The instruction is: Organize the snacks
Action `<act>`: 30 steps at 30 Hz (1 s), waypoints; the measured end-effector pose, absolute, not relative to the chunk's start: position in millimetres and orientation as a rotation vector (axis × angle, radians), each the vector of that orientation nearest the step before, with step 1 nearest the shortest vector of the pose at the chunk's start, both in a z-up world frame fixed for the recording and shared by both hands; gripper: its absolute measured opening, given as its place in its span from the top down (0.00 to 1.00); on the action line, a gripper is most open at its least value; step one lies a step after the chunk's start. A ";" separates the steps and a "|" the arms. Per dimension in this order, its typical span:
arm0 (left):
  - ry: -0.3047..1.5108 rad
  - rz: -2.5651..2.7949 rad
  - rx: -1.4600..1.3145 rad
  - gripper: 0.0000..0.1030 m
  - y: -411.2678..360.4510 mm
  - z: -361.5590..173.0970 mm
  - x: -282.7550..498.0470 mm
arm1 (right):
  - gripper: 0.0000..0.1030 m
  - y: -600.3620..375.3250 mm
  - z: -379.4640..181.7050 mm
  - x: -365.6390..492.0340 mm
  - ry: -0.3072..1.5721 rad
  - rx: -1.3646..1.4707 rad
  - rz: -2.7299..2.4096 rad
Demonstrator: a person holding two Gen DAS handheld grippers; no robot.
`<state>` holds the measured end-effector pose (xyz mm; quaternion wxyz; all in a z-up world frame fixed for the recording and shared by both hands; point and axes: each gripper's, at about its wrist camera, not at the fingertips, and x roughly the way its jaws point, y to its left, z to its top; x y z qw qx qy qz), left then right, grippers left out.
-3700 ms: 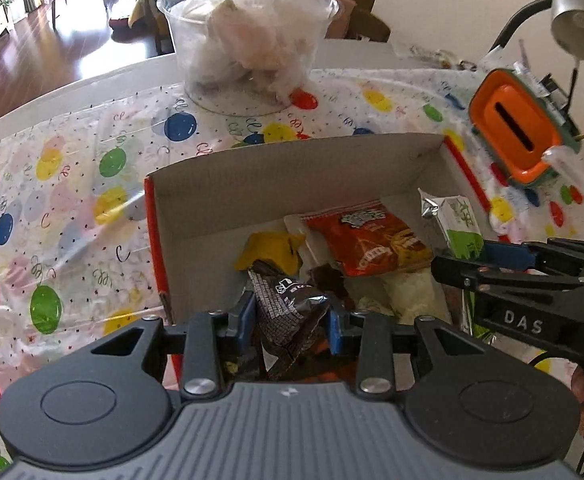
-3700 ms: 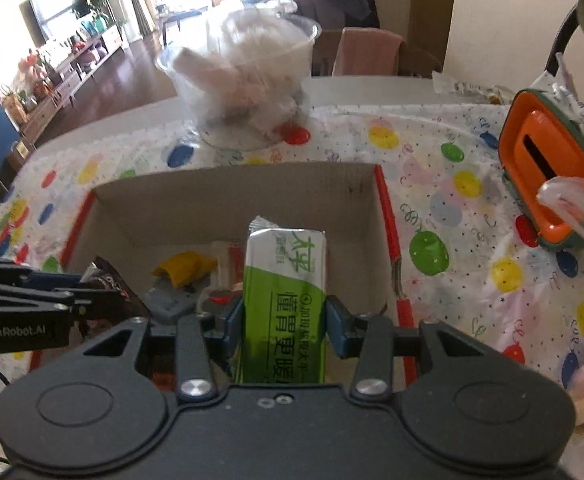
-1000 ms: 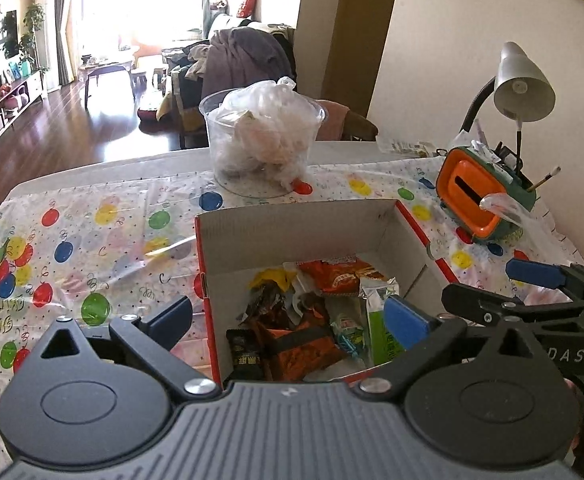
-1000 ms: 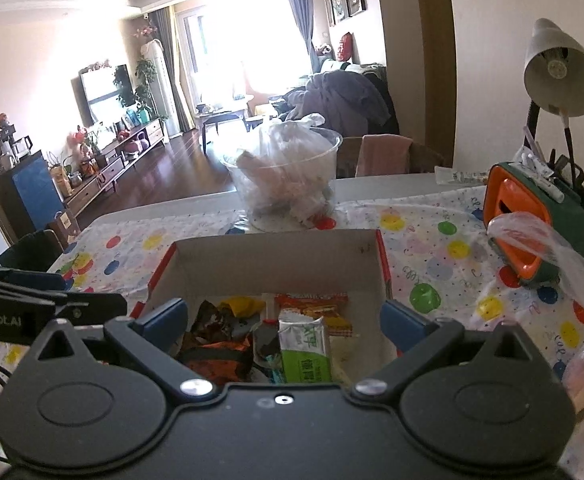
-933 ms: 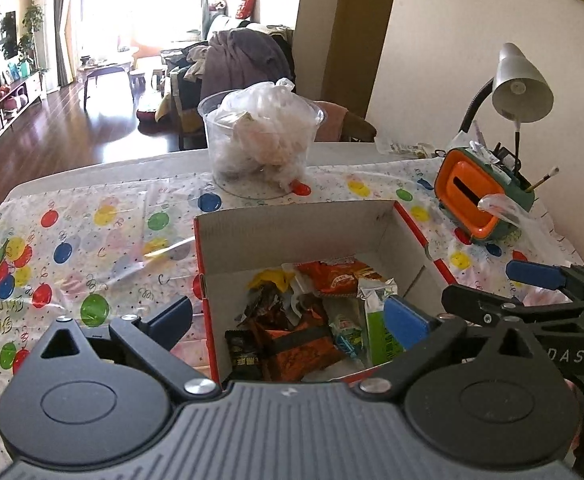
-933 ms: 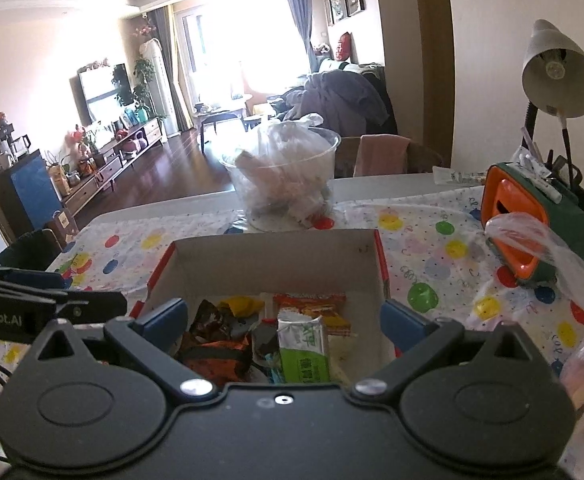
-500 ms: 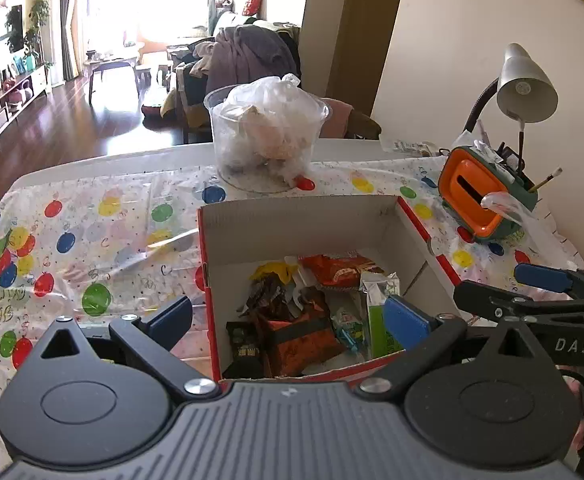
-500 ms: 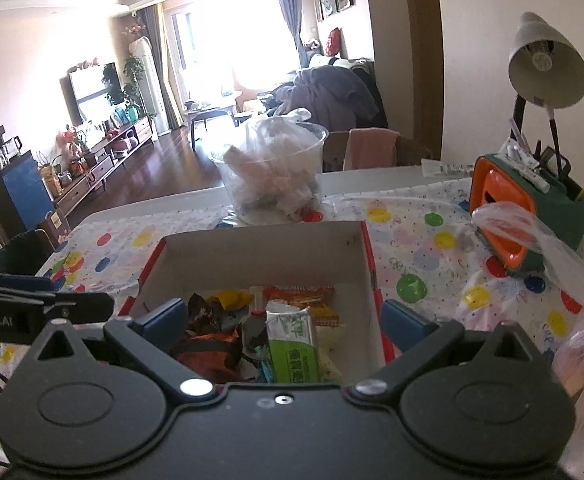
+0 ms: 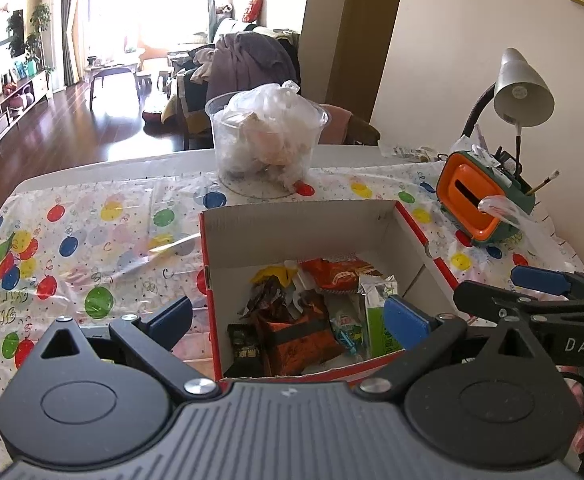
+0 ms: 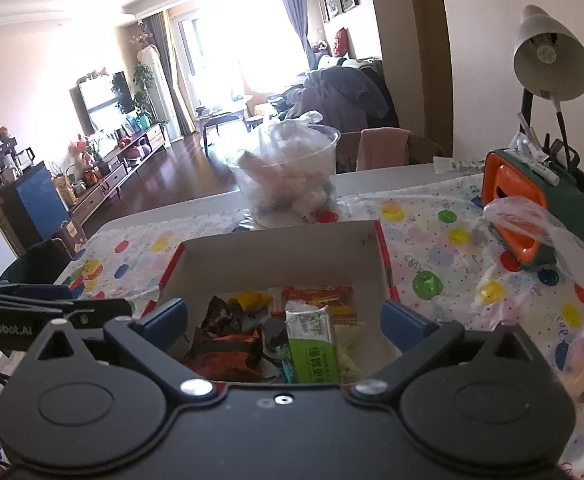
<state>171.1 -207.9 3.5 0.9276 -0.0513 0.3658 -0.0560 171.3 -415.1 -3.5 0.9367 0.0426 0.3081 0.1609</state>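
A cardboard box (image 9: 299, 228) (image 10: 280, 256) with red outer sides stands on the balloon-print tablecloth and holds several snack packets. Among them are a green packet (image 9: 375, 322) (image 10: 315, 348), an orange-red chip bag (image 9: 341, 276), a dark orange pouch (image 9: 295, 332) (image 10: 228, 350) and a yellow wrapper (image 9: 270, 274). My left gripper (image 9: 288, 318) hovers open above the box's near edge, nothing between its fingers. My right gripper (image 10: 284, 320) is likewise open and empty, raised over the box's near side. In the left wrist view the right gripper (image 9: 527, 292) shows at the right.
A clear plastic tub (image 9: 268, 148) (image 10: 288, 176) stuffed with plastic bags stands behind the box. An orange-and-green desk organiser (image 9: 483, 200) (image 10: 531, 208) and a grey lamp (image 9: 521, 88) are at the right. A thin plastic bag (image 10: 563, 264) drapes at the right edge.
Earlier each gripper held a packet over the box; both packets now lie inside and both grippers are open. Over the last second both have drawn back and up slightly.
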 end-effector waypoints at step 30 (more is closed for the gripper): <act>0.724 -0.139 -0.107 0.00 -203.9 10.1 156.6 | 0.00 -407.7 1.0 167.2 0.618 0.093 0.334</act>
